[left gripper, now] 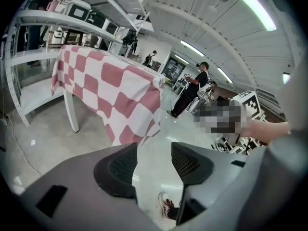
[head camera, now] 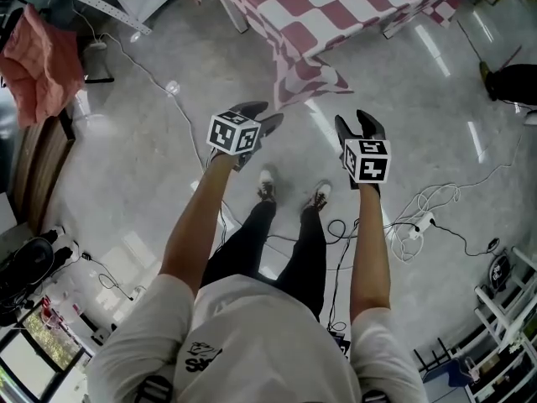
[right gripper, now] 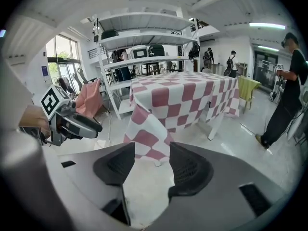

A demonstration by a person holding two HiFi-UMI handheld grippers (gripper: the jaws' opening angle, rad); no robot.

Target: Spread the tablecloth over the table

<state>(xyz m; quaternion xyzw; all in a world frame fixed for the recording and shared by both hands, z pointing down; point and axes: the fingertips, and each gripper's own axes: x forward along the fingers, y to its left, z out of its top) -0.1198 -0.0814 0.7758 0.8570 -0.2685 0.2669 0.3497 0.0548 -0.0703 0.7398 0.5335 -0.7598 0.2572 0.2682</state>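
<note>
A red-and-white checked tablecloth (head camera: 336, 7) lies over the table at the top of the head view, and one corner (head camera: 306, 78) hangs down toward the floor. Both grippers are held out in front of me, short of that corner and apart from the cloth. My left gripper (head camera: 262, 116) is open with nothing between its pads (left gripper: 118, 170). My right gripper (head camera: 354, 122) is also open and empty. In the left gripper view the cloth (left gripper: 115, 90) drapes down the table's side. The right gripper view shows the hanging corner (right gripper: 147, 134) just beyond the open jaws.
A white table leg (left gripper: 72, 109) stands under the cloth. Cables and a power strip (head camera: 419, 221) lie on the floor to my right. A pink cloth (head camera: 42, 57) hangs at the left. White shelving (right gripper: 144, 47) stands behind the table. A person in black (right gripper: 284, 90) stands nearby.
</note>
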